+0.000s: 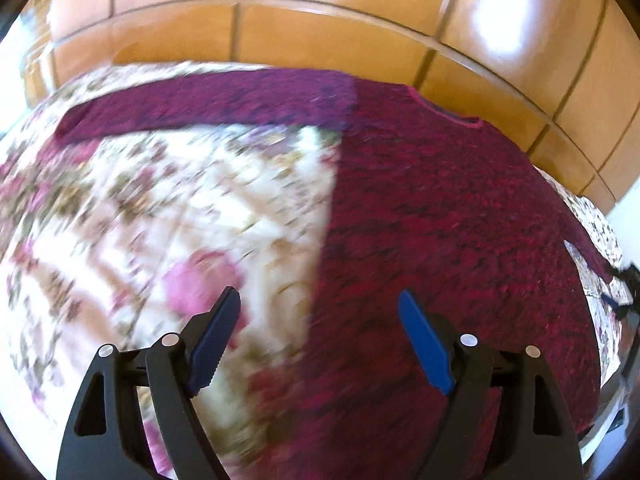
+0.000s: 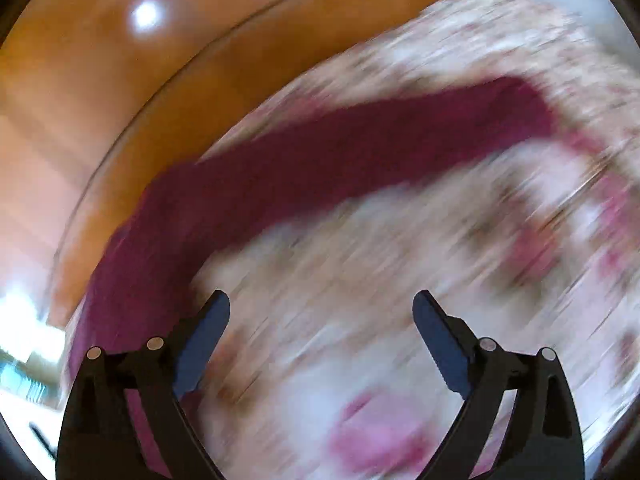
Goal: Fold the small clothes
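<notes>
Folding has not begun, by the look of it: your sweater (image 1: pixel 440 220) lies spread flat on the floral bedspread (image 1: pixel 160 200), one sleeve (image 1: pixel 208 108) stretched along its far edge. Your left tongs (image 1: pixel 320 320) hover apart and empty over the sweater's side edge. Your right tongs (image 2: pixel 320 320), also apart and holding nothing, hang above bare bedspread, the other sleeve (image 2: pixel 340 152) ahead near the far edge. Both sleeves and body remain to fold.

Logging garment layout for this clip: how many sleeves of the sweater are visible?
2. The dark magenta knit sweater has one sleeve stretched left across the floral bedspread; the other sleeve appears in the right wrist view, blurred.
</notes>
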The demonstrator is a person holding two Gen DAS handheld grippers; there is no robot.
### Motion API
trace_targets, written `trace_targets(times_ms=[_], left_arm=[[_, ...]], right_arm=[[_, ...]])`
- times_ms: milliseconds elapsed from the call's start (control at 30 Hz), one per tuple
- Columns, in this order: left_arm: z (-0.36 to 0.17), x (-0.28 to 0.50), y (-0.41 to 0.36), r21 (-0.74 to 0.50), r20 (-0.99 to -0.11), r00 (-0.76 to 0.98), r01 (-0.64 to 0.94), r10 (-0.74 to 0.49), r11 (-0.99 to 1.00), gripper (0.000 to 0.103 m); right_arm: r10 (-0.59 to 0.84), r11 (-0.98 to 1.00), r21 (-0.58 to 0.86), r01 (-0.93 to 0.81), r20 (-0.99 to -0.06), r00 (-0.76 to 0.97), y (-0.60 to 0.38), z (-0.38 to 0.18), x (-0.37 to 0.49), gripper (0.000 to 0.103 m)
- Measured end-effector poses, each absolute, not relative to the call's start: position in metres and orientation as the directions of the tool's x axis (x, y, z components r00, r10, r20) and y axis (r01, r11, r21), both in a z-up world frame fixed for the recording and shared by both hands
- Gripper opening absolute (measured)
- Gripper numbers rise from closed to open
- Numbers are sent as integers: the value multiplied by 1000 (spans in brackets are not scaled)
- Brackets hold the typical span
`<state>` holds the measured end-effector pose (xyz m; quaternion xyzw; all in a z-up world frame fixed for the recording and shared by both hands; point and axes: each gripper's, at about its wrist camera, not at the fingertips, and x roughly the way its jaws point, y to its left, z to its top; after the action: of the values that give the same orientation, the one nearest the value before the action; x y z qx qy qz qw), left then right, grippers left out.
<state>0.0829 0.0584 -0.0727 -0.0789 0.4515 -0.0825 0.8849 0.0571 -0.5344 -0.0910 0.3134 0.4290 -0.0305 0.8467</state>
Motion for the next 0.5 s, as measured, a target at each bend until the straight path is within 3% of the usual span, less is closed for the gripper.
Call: trace_targets(times_ms=[100, 133, 200, 300, 333, 367, 500], left_arm=[[-83, 69, 75, -248, -804, 545, 56, -238, 967, 78], [-85, 66, 78, -265, -808, 531, 60, -255, 962, 70], [-90, 57, 80, -296, -807, 511, 81, -295, 952, 63], [-94, 46, 73, -332, -798, 488, 137, -355, 933, 32], [-95, 44, 69, -342, -795, 480, 150, -371, 928, 18], [-94, 42, 65, -328, -793, 490, 158, -362, 931, 14], [-86, 36, 62, -307, -784, 506, 186, -359, 933, 11]], right_arm=[[358, 821, 538, 191, -746, 562, -474, -100, 44, 91], [389, 827, 540, 154, -749, 536, -456, -103, 39, 86], [416, 851, 517, 88, -767, 489, -423, -108, 29, 76], [343, 918, 396, 14, -813, 470, -388, -108, 15, 58], [323, 928, 371, 13, -825, 464, -384, -107, 13, 43], [327, 927, 376, 14, -824, 463, -384, -106, 13, 24], [357, 921, 388, -31, -810, 466, -384, -90, 10, 15]])
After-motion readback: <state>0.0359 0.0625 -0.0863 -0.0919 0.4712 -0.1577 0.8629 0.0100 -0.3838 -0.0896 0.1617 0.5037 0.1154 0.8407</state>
